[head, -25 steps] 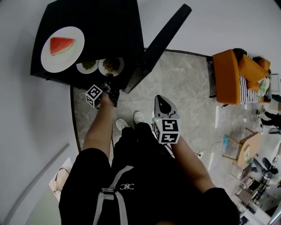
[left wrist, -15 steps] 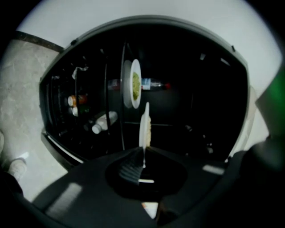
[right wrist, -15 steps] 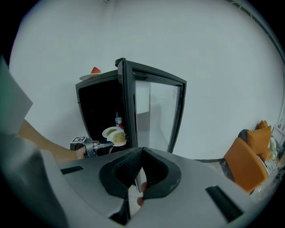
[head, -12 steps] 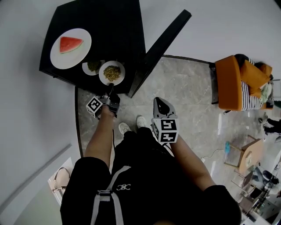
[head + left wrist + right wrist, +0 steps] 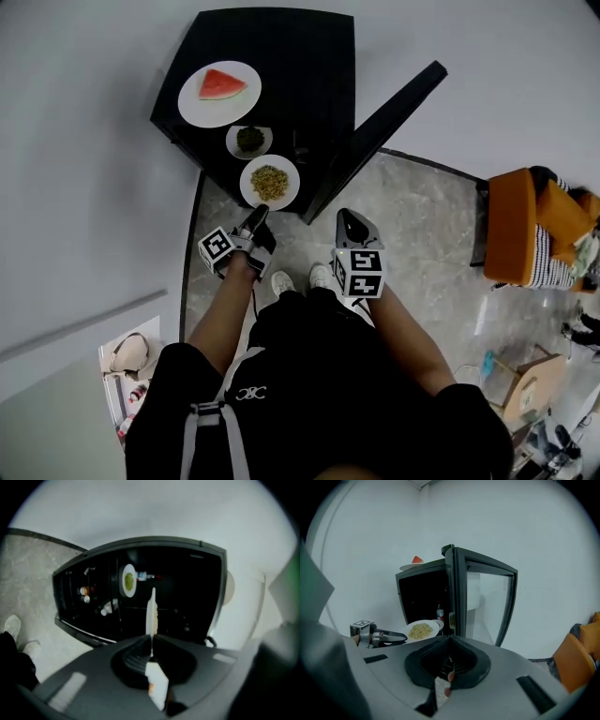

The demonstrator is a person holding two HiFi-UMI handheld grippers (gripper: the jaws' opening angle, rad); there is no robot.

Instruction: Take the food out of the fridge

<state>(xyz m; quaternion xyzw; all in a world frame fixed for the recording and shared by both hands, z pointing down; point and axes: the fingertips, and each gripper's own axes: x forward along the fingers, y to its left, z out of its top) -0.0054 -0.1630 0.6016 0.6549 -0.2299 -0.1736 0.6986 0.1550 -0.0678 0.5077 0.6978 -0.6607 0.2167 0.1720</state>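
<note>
Grey marbled floor (image 5: 412, 216) and a pale wall frame the black fridge (image 5: 291, 56) at the upper middle of the head view. Its door (image 5: 380, 122) swings out toward the right of the frame.

The left gripper (image 5: 255, 223) has its jaws pinched on the near rim of a white plate of yellow grains (image 5: 269, 182). In the left gripper view that rim shows as a thin white edge between the two pads. The plate hangs just in front of the fridge's open front, below centre of the cabinet in the head view.

A small plate of greens (image 5: 249, 141) sits just above it in the frame, apparently on a shelf inside. A plate with a watermelon slice (image 5: 219, 91) rests on the fridge's top.

The right gripper (image 5: 349, 223) hovers lower right of the door with its jaws pressed together on nothing.

The step in hand looks like carrying the grain plate out of the fridge. The next move calls for keeping the plate level under a one-sided rim grip so the loose grains do not slide. It then needs a free spot to set it down, perhaps on the fridge top beside the watermelon. The greens remain to be fetched.
</note>
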